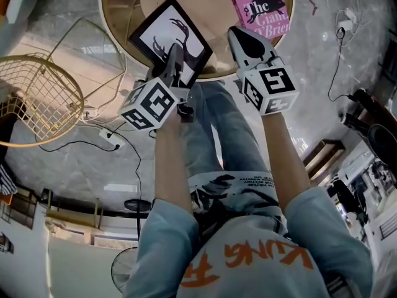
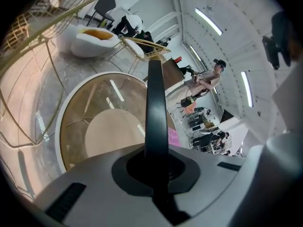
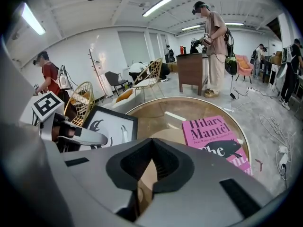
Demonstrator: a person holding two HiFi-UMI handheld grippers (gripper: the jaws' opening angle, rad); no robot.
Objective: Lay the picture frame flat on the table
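A black picture frame point(image 1: 170, 37) with a white print of dark antlers hangs tilted over the near left part of the round glass table point(image 1: 214, 11). My left gripper point(image 1: 175, 53) is shut on the frame's near edge. In the left gripper view the frame point(image 2: 156, 103) stands edge-on between the jaws of the left gripper point(image 2: 156, 160), above the table point(image 2: 94, 126). My right gripper point(image 1: 239, 36) is shut and holds nothing, to the right of the frame. The right gripper view shows the right gripper point(image 3: 152, 157), the frame point(image 3: 106, 126) and the left gripper point(image 3: 75, 136).
A pink hardback book point(image 1: 260, 5) lies flat on the table's right side, also in the right gripper view point(image 3: 215, 138). A gold wire chair point(image 1: 37, 98) stands left of the table. Cables and a power strip point(image 1: 108, 138) lie on the floor. A person point(image 3: 215, 37) stands beyond the table.
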